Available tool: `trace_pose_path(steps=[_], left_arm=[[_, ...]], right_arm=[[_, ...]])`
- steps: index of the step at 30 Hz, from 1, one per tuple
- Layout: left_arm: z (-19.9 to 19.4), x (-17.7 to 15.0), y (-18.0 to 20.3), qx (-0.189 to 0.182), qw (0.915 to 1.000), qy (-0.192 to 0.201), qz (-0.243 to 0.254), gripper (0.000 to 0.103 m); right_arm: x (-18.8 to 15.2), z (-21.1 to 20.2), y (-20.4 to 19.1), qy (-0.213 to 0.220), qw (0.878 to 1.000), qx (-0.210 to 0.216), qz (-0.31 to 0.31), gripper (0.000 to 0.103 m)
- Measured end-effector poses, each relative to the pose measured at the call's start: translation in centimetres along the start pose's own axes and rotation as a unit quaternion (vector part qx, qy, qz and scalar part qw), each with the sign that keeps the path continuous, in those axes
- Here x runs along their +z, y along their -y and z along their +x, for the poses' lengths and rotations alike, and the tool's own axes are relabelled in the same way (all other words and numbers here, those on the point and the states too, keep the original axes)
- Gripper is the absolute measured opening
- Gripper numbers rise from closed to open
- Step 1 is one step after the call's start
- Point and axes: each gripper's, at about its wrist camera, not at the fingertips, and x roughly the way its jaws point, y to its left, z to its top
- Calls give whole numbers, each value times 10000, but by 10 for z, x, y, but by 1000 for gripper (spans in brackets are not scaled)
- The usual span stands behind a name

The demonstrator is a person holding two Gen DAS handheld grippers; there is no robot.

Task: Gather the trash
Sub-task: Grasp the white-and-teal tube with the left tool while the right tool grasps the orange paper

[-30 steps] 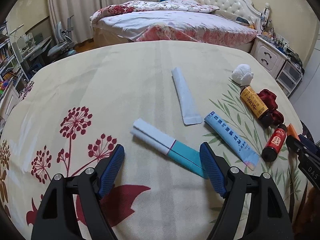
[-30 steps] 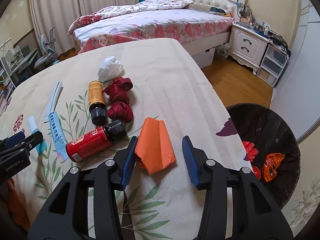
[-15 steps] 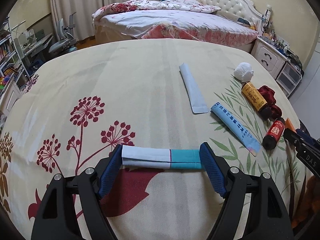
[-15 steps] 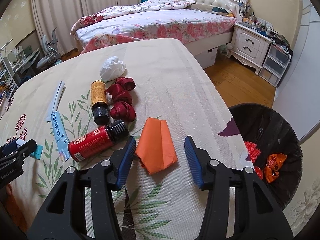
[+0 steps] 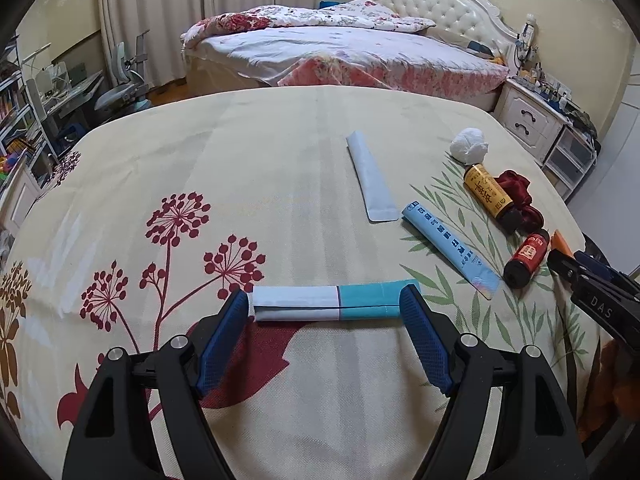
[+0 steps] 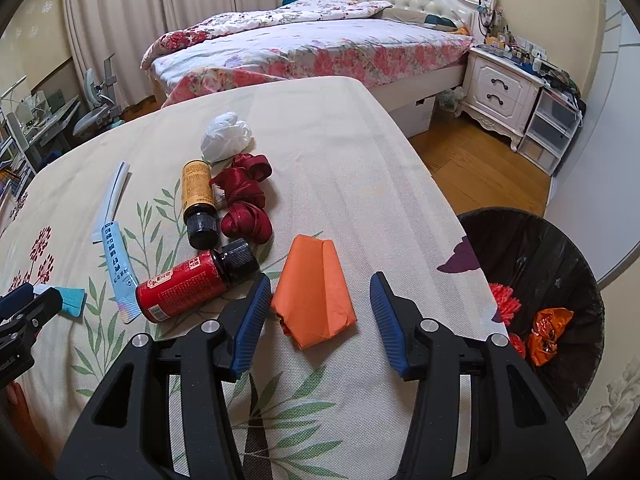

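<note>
The white and teal packet lies crosswise on the floral tablecloth, its long axis running left to right, white end left and teal end right, and it spans the gap of the left gripper; each blue pad meets one end, though whether they squeeze it or only touch it is hard to tell. From the right wrist view only its teal tip shows, the rest hidden behind the left gripper's fingers. The right gripper has its jaws apart either side of a folded orange paper, whose narrower end points away from the camera; the left pad sits just beside it, the right pad clear of it. The left view catches only an orange sliver of that paper. Only the right view shows the black bin beside the table, with red and orange scraps inside.
</note>
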Motion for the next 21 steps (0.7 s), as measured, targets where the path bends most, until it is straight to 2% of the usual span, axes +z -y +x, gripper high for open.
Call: trace_pose_path(steps=[5,10,13,17,21], left_arm=[[-3,-4,6,93,9996,96,249,76],[-3,-8,17,533,9956,282,721,76],[3,-4,18,637,9940,297,833,76],[16,3,17,595,9941,186,887,76],[20,5,12,376,9962,46,779,76]], right_arm=[[0,0,0,2,10000,11,14,51],[0,0,0,1,10000,9,13,51],[0,0,0,1,10000,6,10,51],[0,0,0,0,10000,9,11,51],[0,0,0,0,10000,8,11,51]])
